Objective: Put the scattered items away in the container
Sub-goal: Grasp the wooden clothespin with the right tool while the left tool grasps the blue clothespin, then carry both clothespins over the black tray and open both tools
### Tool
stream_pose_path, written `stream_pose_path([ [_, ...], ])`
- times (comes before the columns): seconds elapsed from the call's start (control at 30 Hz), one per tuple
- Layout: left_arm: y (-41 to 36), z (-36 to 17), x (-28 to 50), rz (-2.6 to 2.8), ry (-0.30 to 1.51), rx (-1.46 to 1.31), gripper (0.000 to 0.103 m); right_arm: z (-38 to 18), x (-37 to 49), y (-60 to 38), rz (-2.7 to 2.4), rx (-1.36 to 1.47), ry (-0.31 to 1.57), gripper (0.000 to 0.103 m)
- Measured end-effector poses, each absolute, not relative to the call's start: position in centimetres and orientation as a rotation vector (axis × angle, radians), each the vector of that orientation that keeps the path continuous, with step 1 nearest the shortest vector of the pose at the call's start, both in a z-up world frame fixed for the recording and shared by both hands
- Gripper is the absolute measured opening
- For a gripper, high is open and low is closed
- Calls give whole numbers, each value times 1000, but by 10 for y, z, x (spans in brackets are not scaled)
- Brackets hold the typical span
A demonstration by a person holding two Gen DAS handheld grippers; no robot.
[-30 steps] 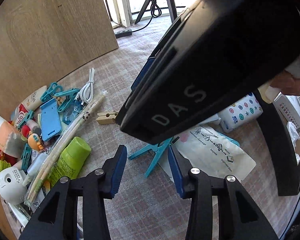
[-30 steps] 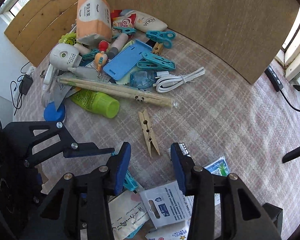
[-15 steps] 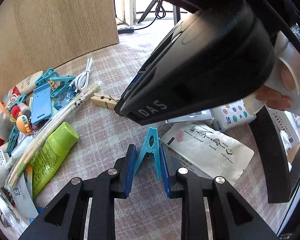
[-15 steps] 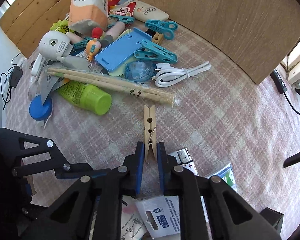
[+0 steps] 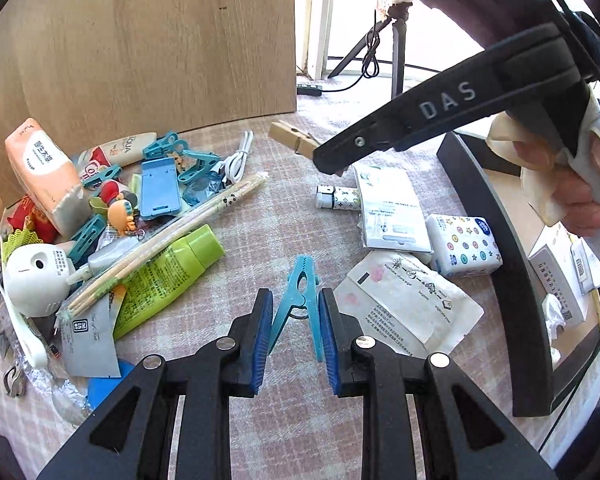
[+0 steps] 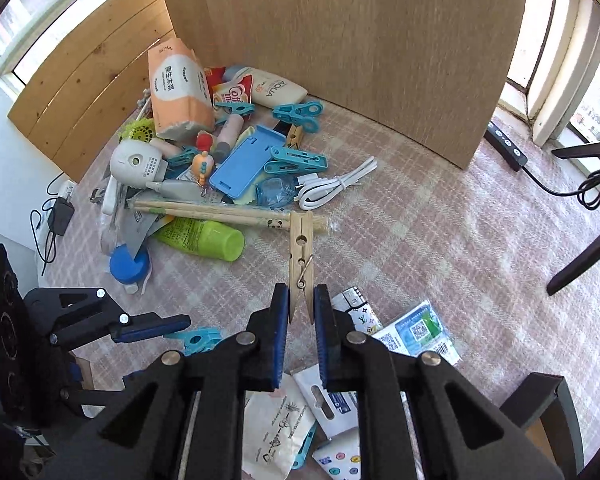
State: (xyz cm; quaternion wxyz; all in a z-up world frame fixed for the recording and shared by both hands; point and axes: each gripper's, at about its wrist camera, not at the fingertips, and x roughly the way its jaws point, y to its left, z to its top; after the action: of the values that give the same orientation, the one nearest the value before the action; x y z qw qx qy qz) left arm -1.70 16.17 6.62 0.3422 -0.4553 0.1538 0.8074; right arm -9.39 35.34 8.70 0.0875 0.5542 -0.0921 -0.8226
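My left gripper (image 5: 295,326) is shut on a teal plastic clothespin (image 5: 296,296), gripping its two legs. My right gripper (image 6: 301,312) is shut on a wooden clothespin (image 6: 301,254) and holds it above the cloth; it also shows in the left wrist view (image 5: 294,142), held by the right gripper's fingertips (image 5: 332,160). The black container (image 5: 512,272) stands at the right, holding small boxes (image 5: 556,280). The left gripper's fingers (image 6: 156,326) and teal clothespin (image 6: 198,338) show in the right wrist view.
A pile lies at the left: tissue pack (image 5: 44,176), blue phone stand (image 5: 158,188), chopsticks (image 5: 172,240), green tube (image 5: 168,276), white cable (image 5: 236,160), white device (image 5: 32,276). Sachets (image 5: 404,300), a tissue pack (image 5: 462,244) lie near the container. A wooden board (image 6: 340,40) stands behind.
Both grippers closed on their clothespins and lifted them. The right gripper rose with the wooden clothespin, moving up and away in the left wrist view.
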Motion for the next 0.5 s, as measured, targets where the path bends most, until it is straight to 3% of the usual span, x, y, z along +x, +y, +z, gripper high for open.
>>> stream_pose_path([
  [0.2,160,101,15,2095,407,-1114,22,126,-33,381,-2557,1596,-337,13],
  [0.5,243,133,99,1938,439,-1024,22,135,98,457,-2821,1693,-405,13],
])
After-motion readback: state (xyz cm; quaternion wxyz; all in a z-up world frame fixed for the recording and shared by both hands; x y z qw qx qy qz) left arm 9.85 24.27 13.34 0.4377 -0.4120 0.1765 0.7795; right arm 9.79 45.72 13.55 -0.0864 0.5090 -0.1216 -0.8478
